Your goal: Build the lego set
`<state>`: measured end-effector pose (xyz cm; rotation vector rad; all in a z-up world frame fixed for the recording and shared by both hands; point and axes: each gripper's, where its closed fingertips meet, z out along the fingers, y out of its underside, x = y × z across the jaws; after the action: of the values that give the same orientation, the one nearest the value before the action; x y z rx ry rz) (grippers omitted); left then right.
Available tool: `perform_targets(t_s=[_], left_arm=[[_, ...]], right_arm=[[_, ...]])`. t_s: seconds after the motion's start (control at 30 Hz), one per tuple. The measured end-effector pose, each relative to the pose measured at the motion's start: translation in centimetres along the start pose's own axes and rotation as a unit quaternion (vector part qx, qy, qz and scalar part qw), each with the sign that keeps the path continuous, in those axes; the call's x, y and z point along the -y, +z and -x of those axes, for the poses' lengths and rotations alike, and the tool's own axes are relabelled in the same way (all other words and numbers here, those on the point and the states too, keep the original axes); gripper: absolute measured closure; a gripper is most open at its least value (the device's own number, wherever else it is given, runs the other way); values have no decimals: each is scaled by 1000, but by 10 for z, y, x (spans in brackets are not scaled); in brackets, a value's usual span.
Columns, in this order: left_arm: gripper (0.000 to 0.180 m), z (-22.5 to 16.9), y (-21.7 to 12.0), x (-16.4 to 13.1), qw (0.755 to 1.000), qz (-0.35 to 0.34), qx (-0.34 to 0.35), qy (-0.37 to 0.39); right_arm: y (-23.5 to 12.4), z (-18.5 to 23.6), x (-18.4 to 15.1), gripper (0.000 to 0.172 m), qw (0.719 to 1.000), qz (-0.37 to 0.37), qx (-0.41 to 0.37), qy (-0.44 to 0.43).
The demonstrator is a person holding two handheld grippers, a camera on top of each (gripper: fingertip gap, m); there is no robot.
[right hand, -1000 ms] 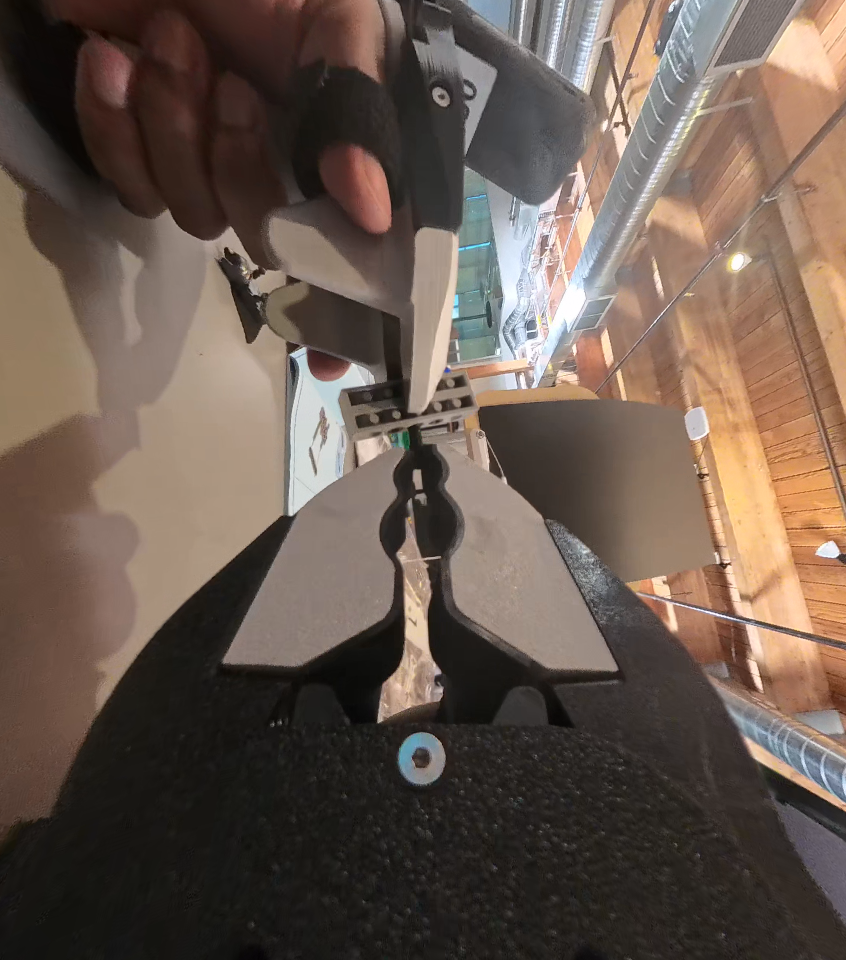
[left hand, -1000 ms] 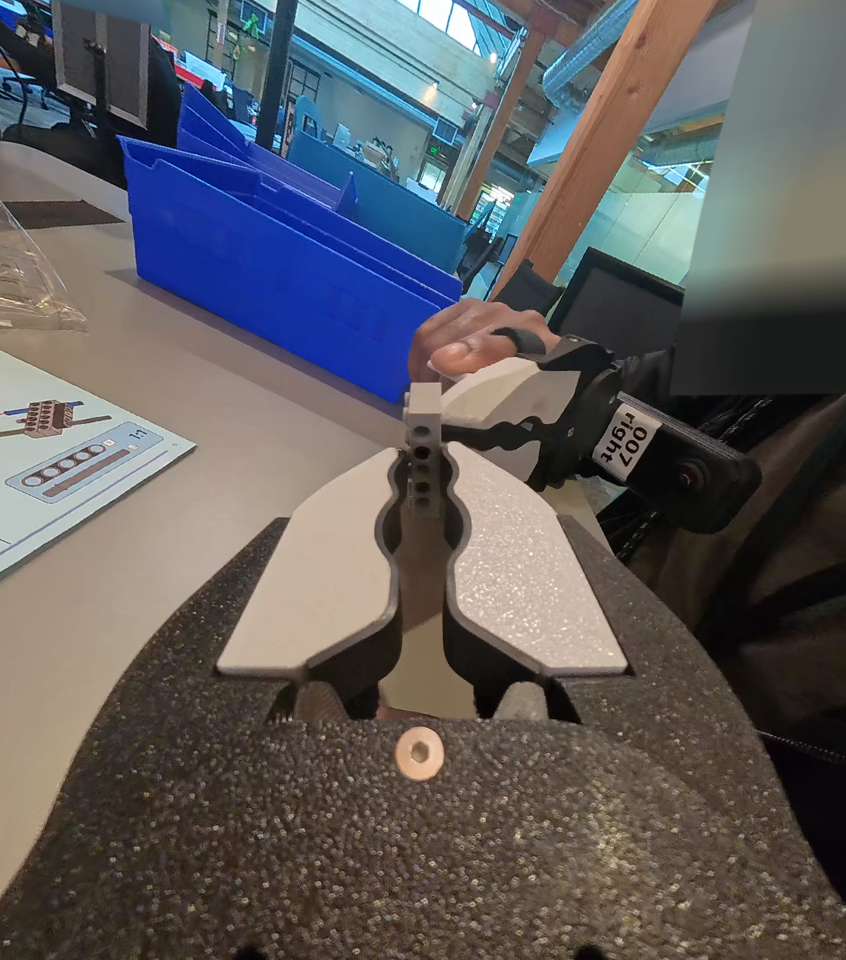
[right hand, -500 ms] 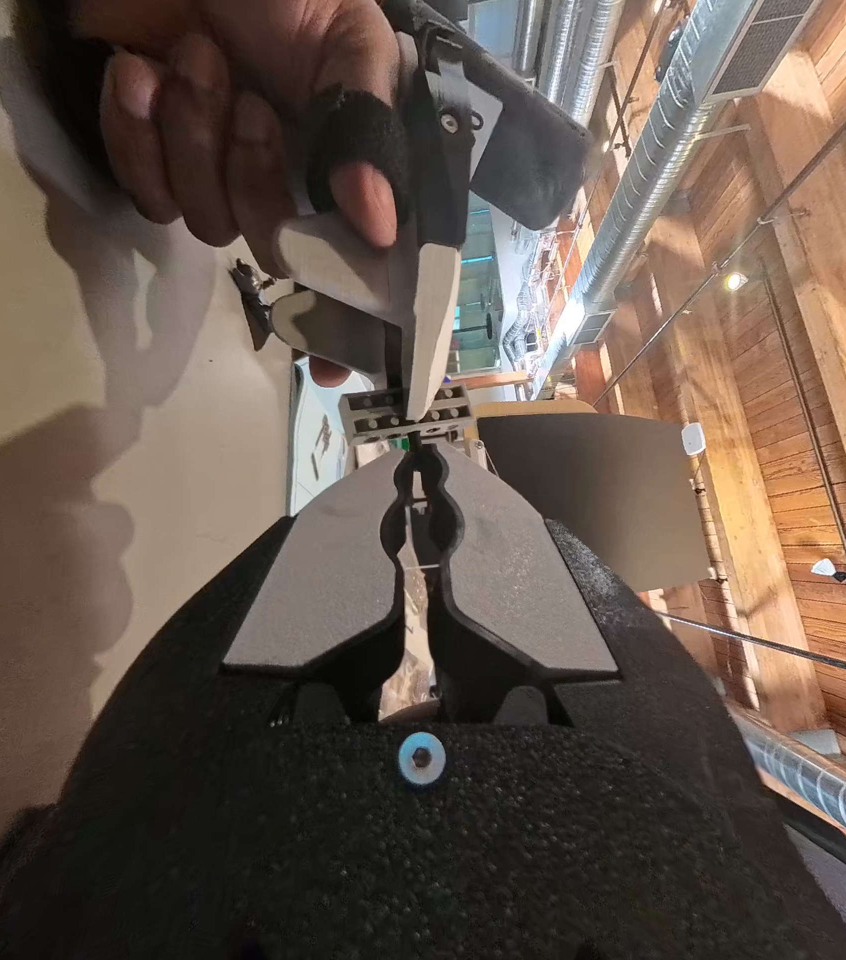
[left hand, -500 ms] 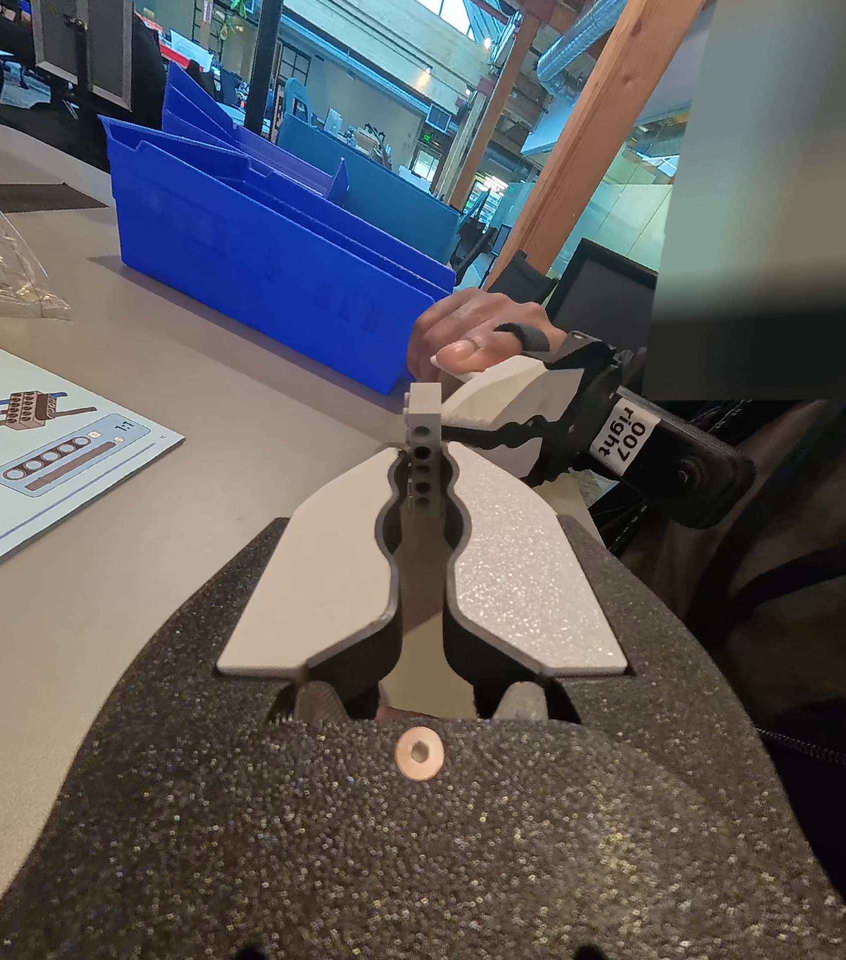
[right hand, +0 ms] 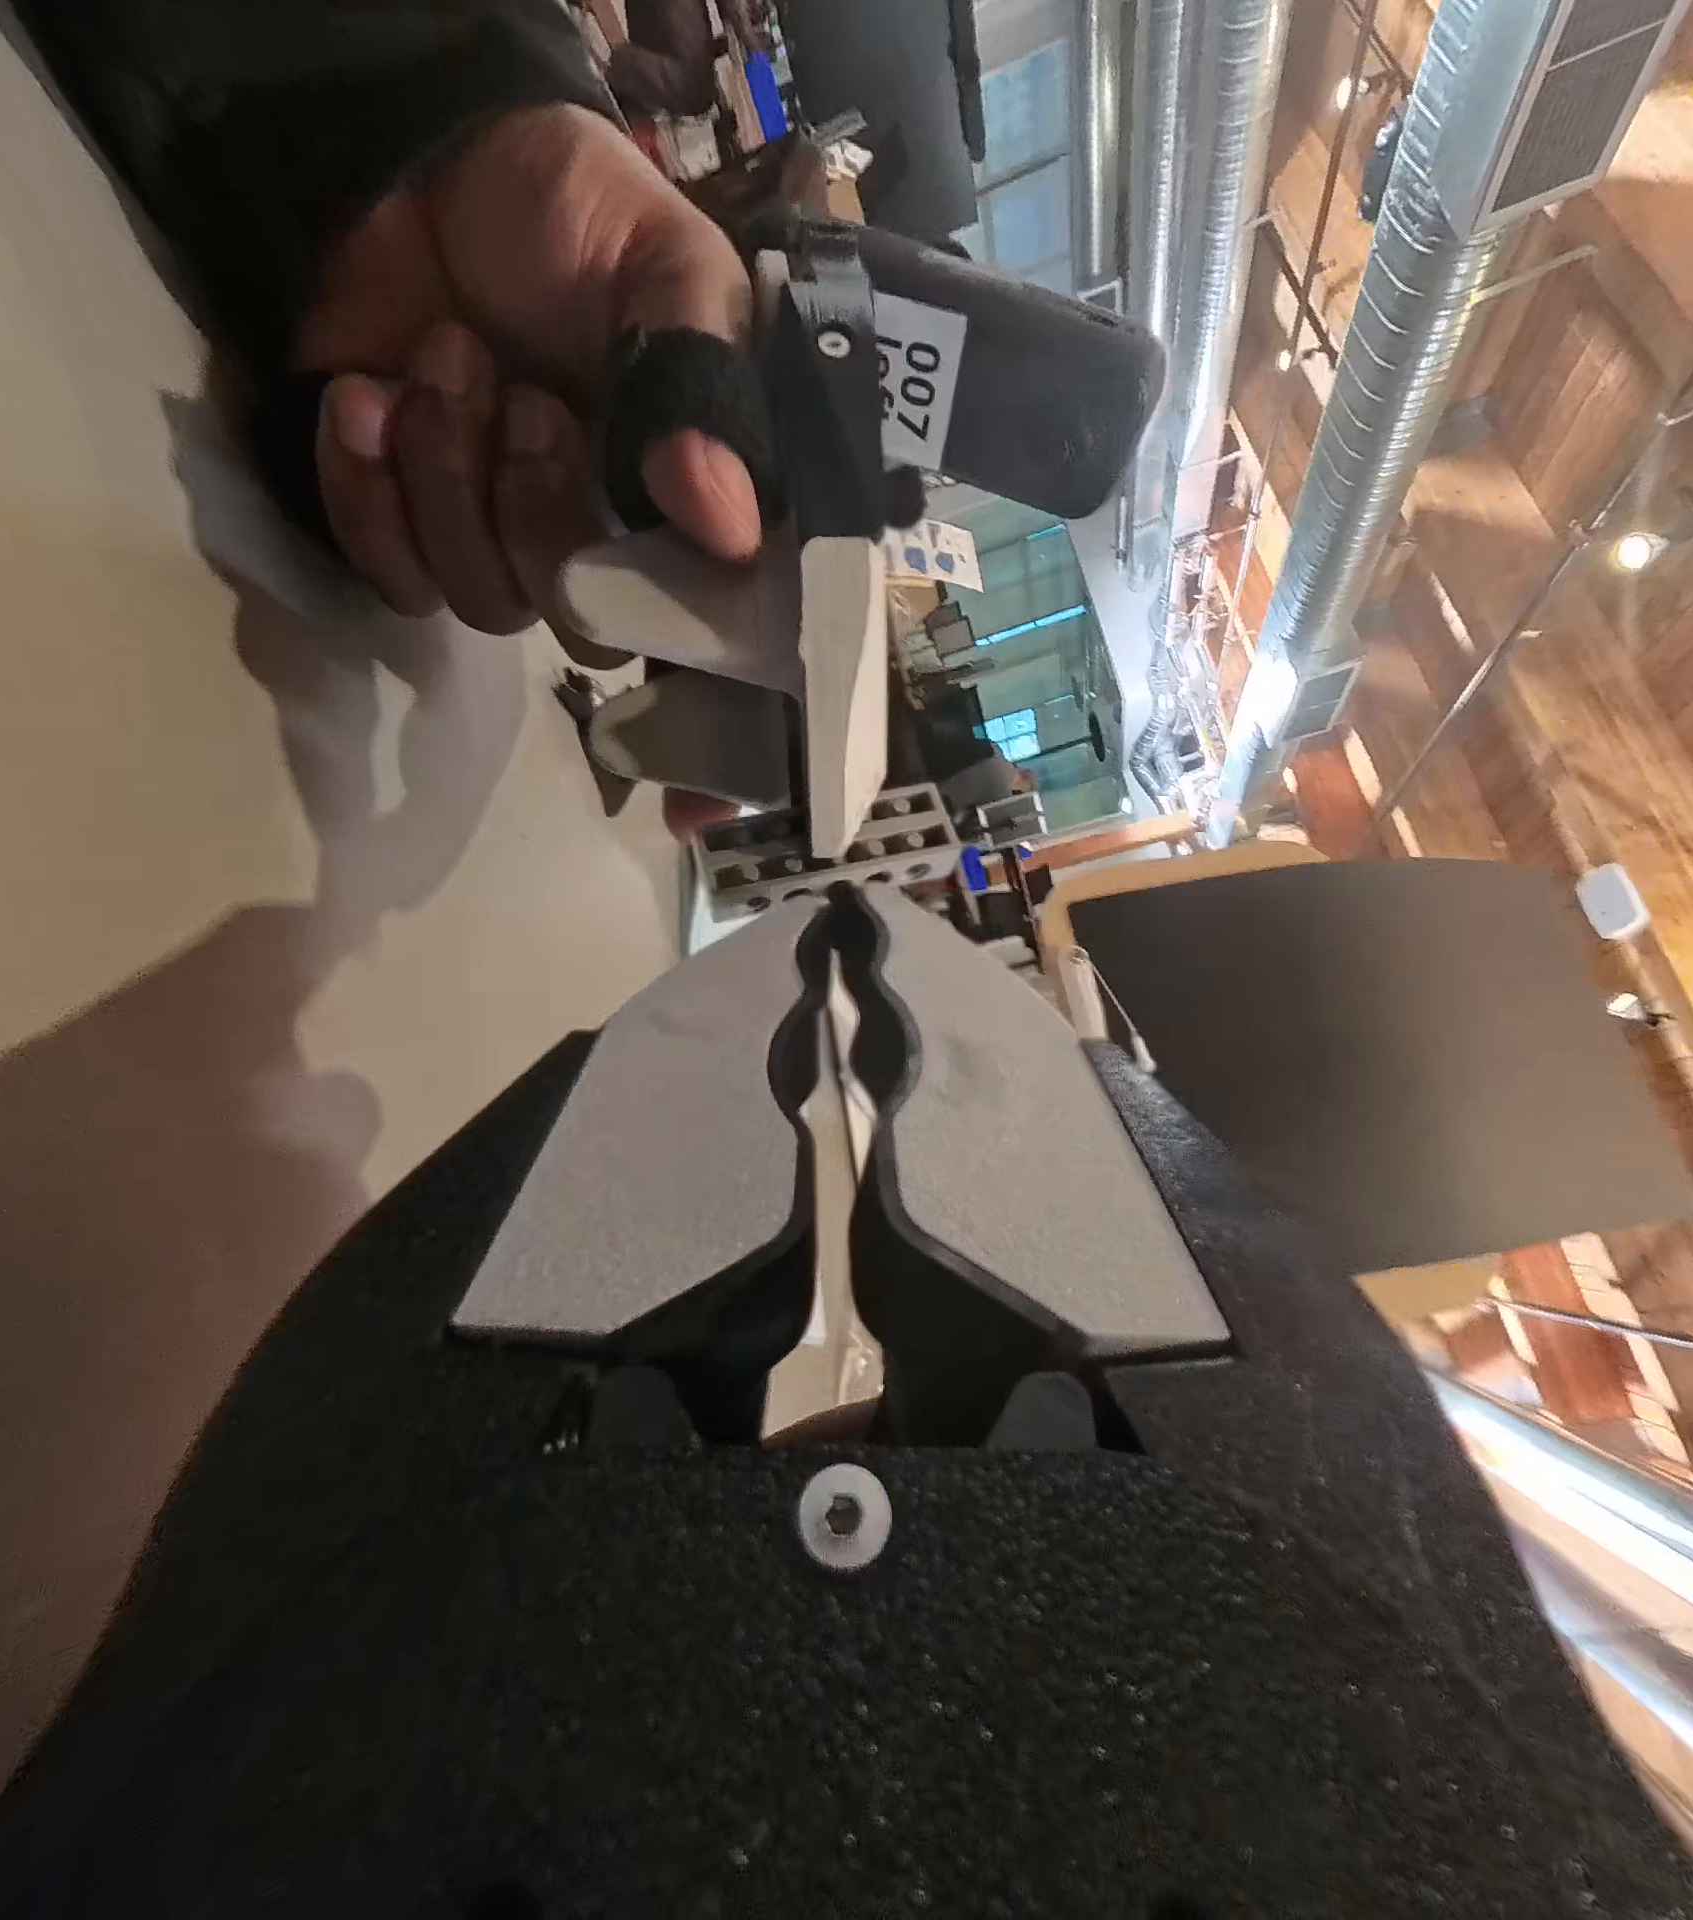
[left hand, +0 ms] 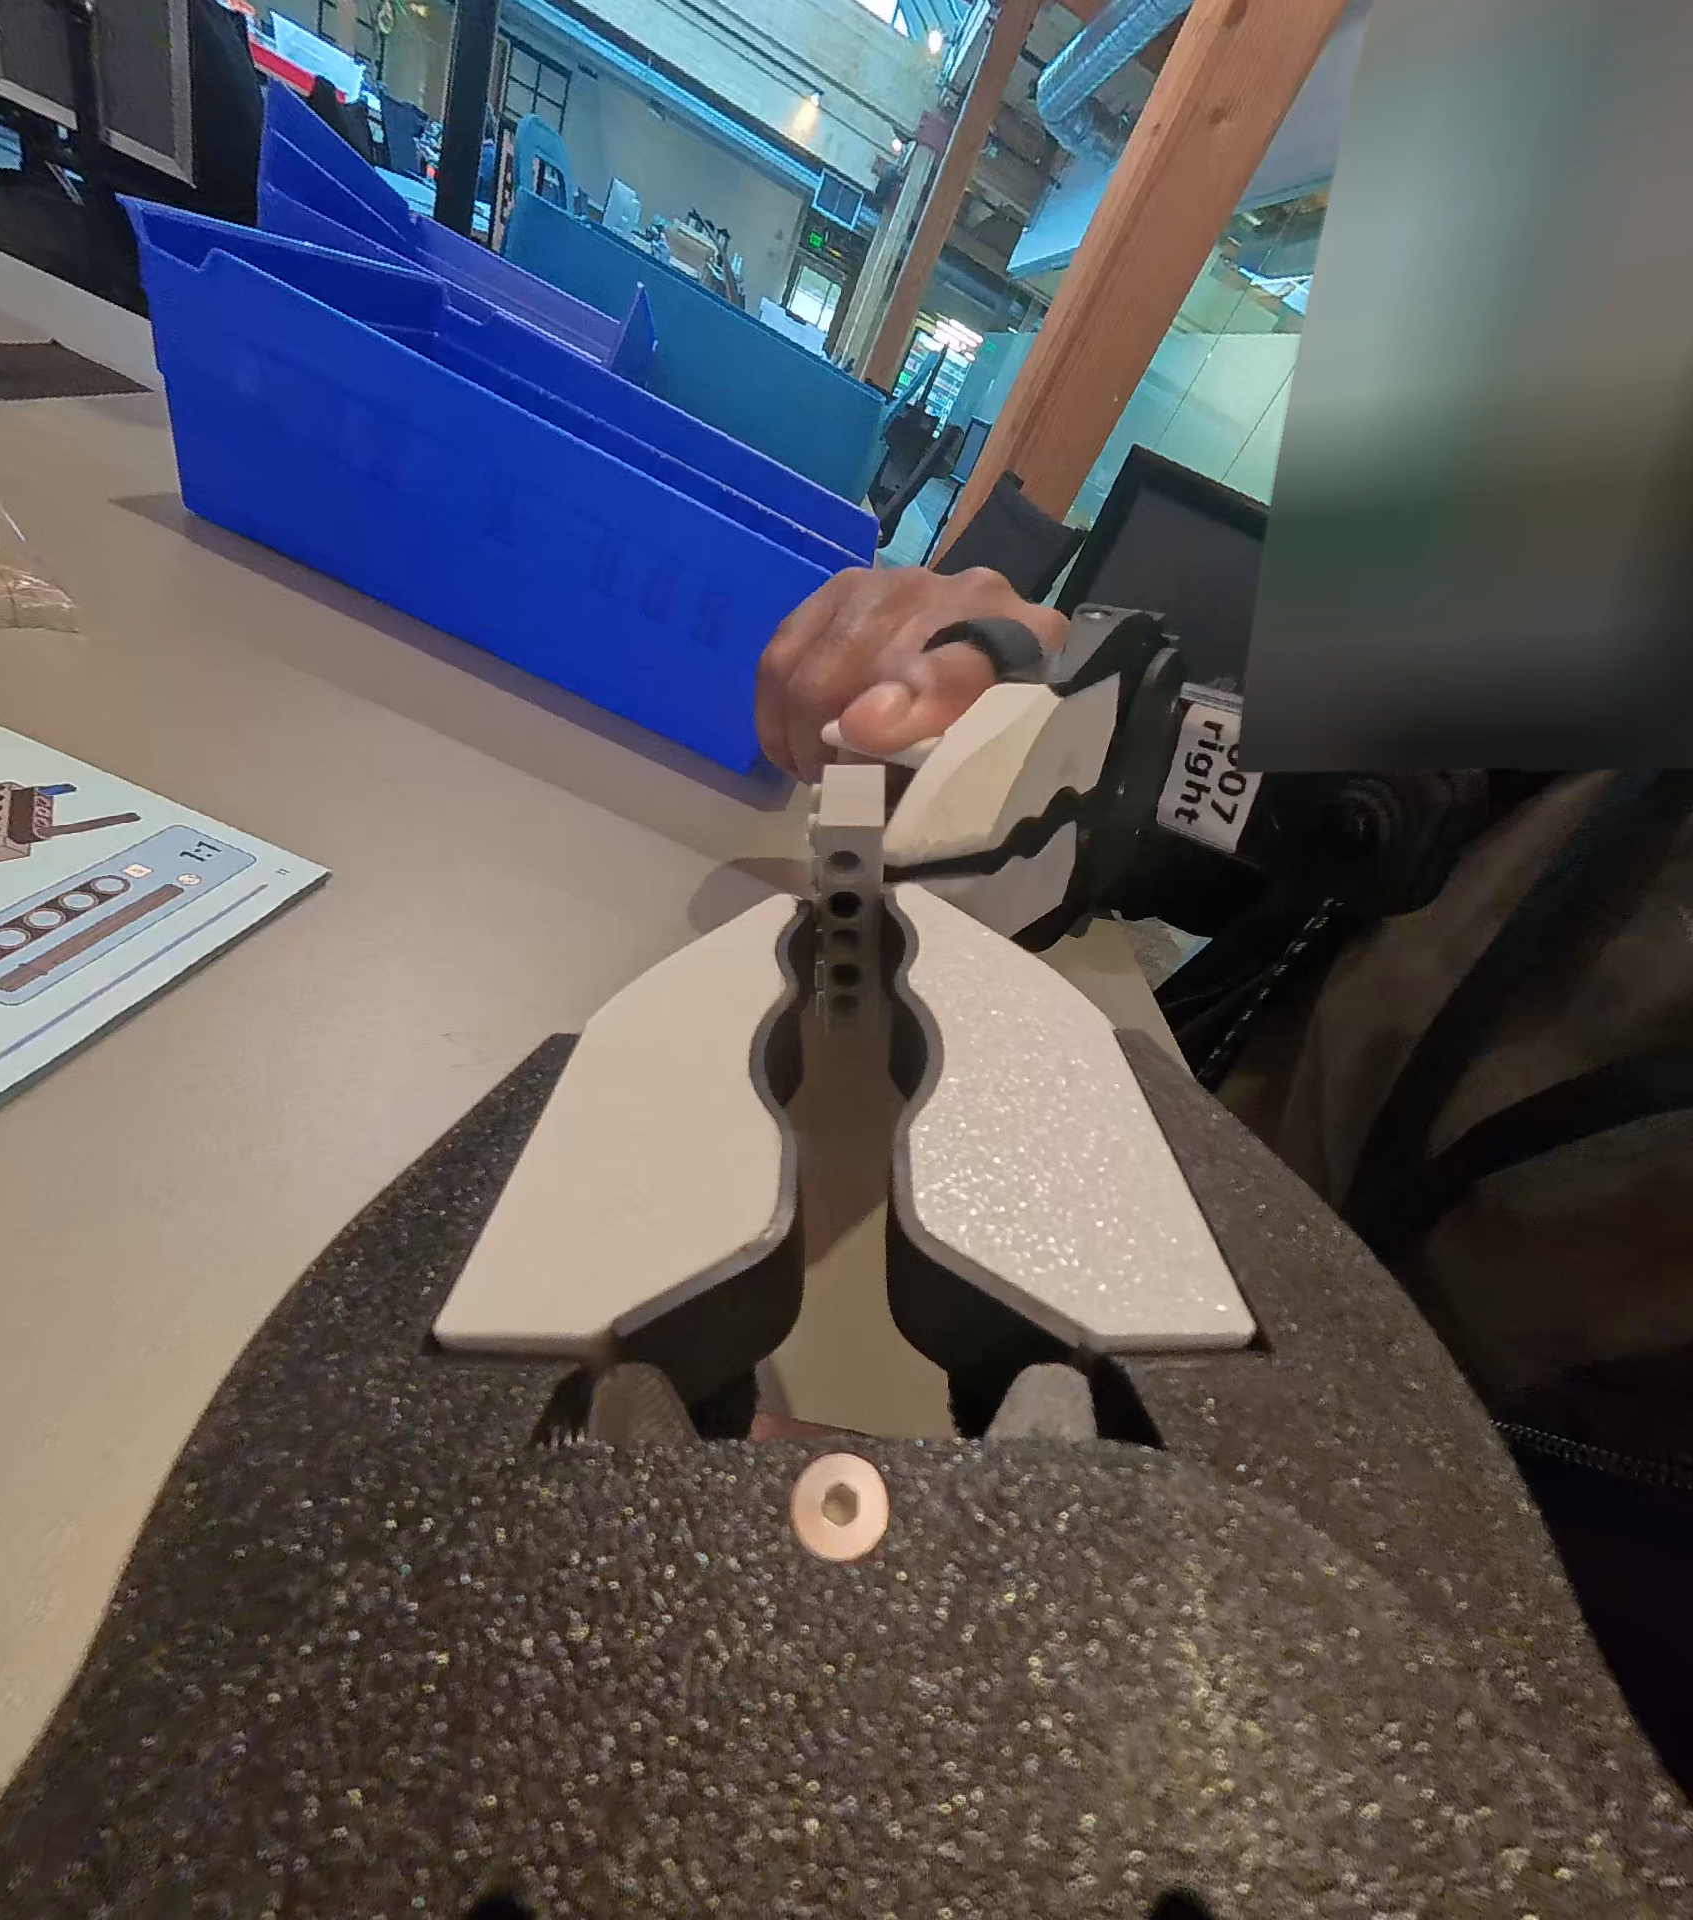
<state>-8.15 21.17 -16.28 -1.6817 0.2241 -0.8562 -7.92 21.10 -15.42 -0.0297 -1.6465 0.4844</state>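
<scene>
Between my left fingers (left hand: 847, 935) a grey holed brick (left hand: 850, 862) stands upright above the bench (left hand: 406, 831), both pads pinching its narrow sides while its top end rises clear of the tips. From the right, my right gripper (right hand: 840, 902) has its fingers pressed together with nothing between them, their tips right at the brick's row of side holes (right hand: 826, 878); whether they touch it I cannot tell. Beyond lie a blue bin (left hand: 468, 488) and an instruction sheet (left hand: 42, 904).
</scene>
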Motion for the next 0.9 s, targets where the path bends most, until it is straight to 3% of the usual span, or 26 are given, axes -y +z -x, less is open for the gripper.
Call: perform_targets(t_s=[0.33,0.73,0.9], left_arm=[[169,-3,0,-2,1000,6,-5,4],[169,1,-9,0,1000,-7,15,2],[169,0,-15,1,1000,-15,22,3]], right_arm=[[-5,17,5,172,997,-29,62,35],[-2,13,-17,171,991,17,76,110],[3,-4,-51,171,981,82,49,169]])
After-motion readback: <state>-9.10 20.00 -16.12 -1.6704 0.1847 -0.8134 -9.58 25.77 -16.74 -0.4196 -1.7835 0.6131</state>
